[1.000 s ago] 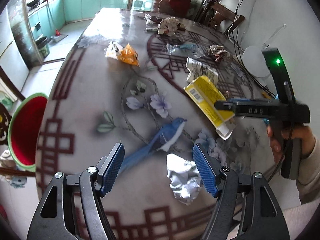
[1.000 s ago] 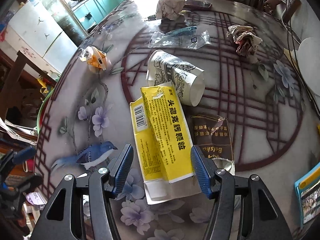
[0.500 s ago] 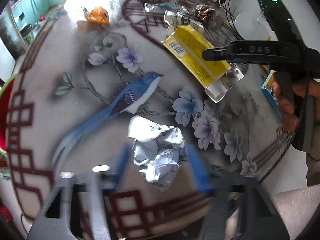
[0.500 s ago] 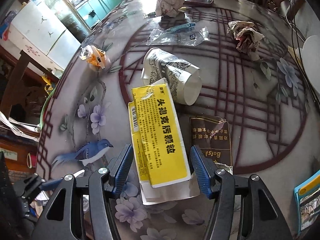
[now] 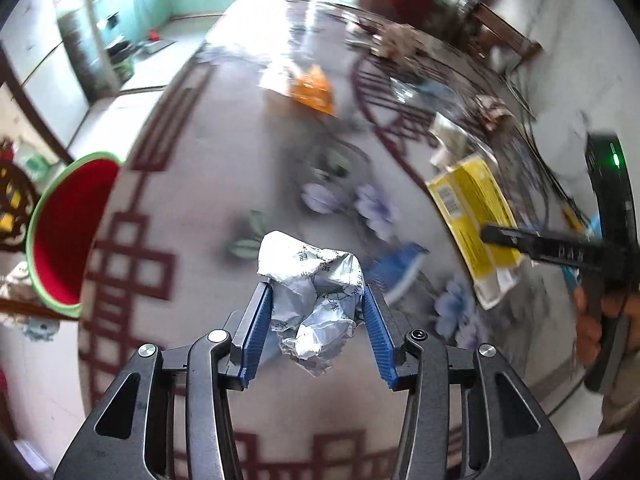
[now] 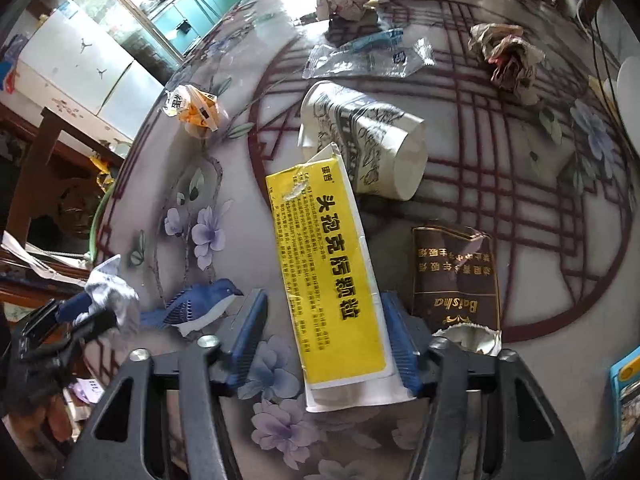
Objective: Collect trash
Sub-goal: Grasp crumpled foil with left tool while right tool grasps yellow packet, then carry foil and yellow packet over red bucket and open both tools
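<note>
My left hand-held gripper (image 5: 316, 316) is clenched on a crumpled silver wrapper (image 5: 314, 300), held above the painted desk (image 5: 208, 184); the background there is blurred. A red bin with a green rim (image 5: 68, 232) sits off the desk edge, left of the wrapper. My right hand-held gripper (image 6: 324, 340) is spread wide with a yellow box (image 6: 330, 272) lying flat on the desk between its blue pads (image 6: 250, 334), apparently unpinched. Beyond the yellow box lies a tipped paper cup (image 6: 368, 140); a brown torn packet (image 6: 458, 280) lies right of the box, and an orange wrapper (image 6: 196, 108) lies further off to the left.
</note>
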Demonstrator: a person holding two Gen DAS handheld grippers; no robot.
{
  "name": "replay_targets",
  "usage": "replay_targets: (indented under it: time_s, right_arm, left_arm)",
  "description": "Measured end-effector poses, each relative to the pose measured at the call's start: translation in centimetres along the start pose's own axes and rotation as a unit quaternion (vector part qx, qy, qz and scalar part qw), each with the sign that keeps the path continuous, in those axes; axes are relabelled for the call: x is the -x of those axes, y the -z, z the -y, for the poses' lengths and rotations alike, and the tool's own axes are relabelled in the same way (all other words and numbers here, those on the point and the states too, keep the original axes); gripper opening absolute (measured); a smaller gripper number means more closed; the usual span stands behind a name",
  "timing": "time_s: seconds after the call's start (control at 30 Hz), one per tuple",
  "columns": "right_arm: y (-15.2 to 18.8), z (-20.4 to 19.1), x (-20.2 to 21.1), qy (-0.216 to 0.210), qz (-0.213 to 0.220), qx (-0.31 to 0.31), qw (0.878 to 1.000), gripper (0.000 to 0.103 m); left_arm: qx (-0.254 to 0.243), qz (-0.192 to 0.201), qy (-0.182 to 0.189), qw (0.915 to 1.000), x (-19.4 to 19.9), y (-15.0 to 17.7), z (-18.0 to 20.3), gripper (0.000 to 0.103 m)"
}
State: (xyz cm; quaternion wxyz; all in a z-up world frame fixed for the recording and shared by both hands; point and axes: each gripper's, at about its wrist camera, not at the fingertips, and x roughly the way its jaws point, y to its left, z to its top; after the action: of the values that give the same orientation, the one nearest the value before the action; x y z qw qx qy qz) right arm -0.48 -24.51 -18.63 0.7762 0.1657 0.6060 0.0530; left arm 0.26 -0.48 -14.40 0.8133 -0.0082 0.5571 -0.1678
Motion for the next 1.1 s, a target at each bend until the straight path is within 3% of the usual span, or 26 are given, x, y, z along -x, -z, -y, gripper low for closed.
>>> replay_targets:
  time_s: [0.33,0.53,0.6,0.67,0.9,1.0,1.07,1.1]
  right_arm:
    - [-0.8,-1.2,1.6,0.003,0.039,-0.015,0.999,0.035]
    - [-1.7,-2.7,2.7,-0.002,0.058,-0.013,0.998,0.033]
    - [-2.0,-3.6,3.1,-0.004,0.064,-0.008,0.998,0.028]
    - [-2.3,-4.4,3.5,-0.001,0.072,-0.004,0.997,0.015]
    - [-2.7,-6.0,3.3,-0.002,0.075,-0.002,0.997,0.013]
    - [-2.5,-5.8,2.8,-0.005,0.074,-0.018,0.997,0.02]
    - [-2.2,-5.4,2.7,-0.011,0.08,-0.032,0.996,0.041]
    - [-2.0,-5.4,2.5,-0.014,0.078,-0.037,0.996,0.046]
  left_arm:
    - [0.051,0.015,-0.033,0.998,1.0,-0.5,-4.8,0.046]
    - [0.061,0.024,-0.032,0.9974,1.4,-1.2,-6.2,0.046]
    - [0.06,0.026,-0.03,0.9974,1.5,-1.3,-6.5,0.046]
    - [0.059,0.027,-0.03,0.9975,1.6,-1.5,-6.8,0.046]
    - [0.058,0.025,-0.024,0.9977,1.9,-1.7,-8.3,0.046]
    - [0.057,0.025,-0.021,0.9979,2.0,-1.9,-8.9,0.046]
    - [0.056,0.025,-0.018,0.998,2.1,-2.2,-9.4,0.046]
    - [0.056,0.025,-0.016,0.998,2.1,-2.3,-9.7,0.046]
